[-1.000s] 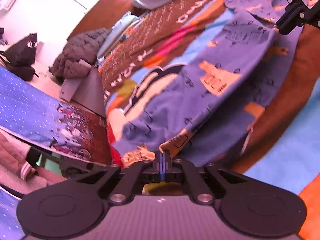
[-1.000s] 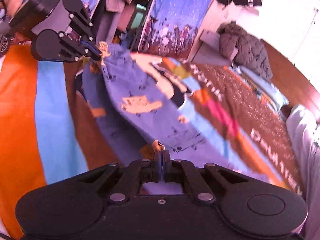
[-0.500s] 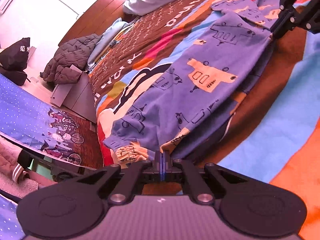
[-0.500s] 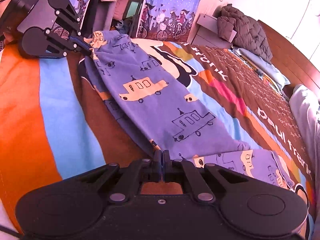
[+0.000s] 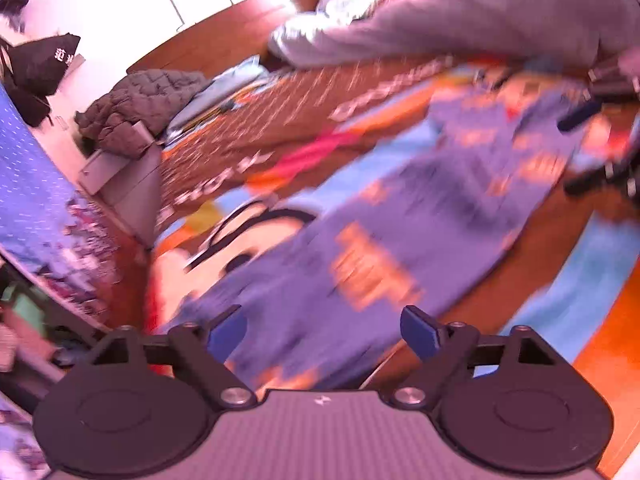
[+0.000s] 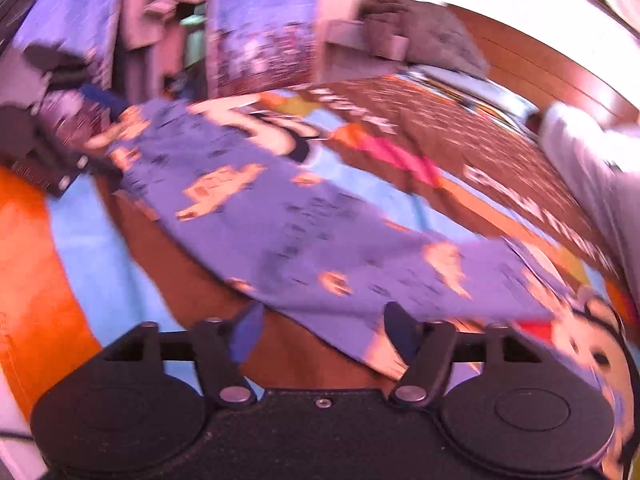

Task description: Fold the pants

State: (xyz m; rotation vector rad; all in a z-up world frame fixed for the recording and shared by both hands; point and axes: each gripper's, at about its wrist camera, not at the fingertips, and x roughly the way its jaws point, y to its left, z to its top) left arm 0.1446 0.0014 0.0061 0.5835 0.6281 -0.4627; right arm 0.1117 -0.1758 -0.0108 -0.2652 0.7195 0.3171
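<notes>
Pants (image 5: 360, 240): blue-violet fabric, orange and peach vehicle prints with dark outlines, lying long and flat across a striped cartoon bedspread (image 5: 580, 292). Both views motion-blurred. Left wrist view, left to right: grey quilted jacket (image 5: 136, 116) at the far edge of the bed, then the pants running diagonally from the left gripper (image 5: 324, 330) up toward the right side. Its jaws are opening, spread wide over the cloth, not pinching it. Right wrist view: pants (image 6: 320, 232) stretch from upper left to lower right; right gripper (image 6: 322, 330) jaws also opening, fabric edge between the blue pads, no grip visible.
</notes>
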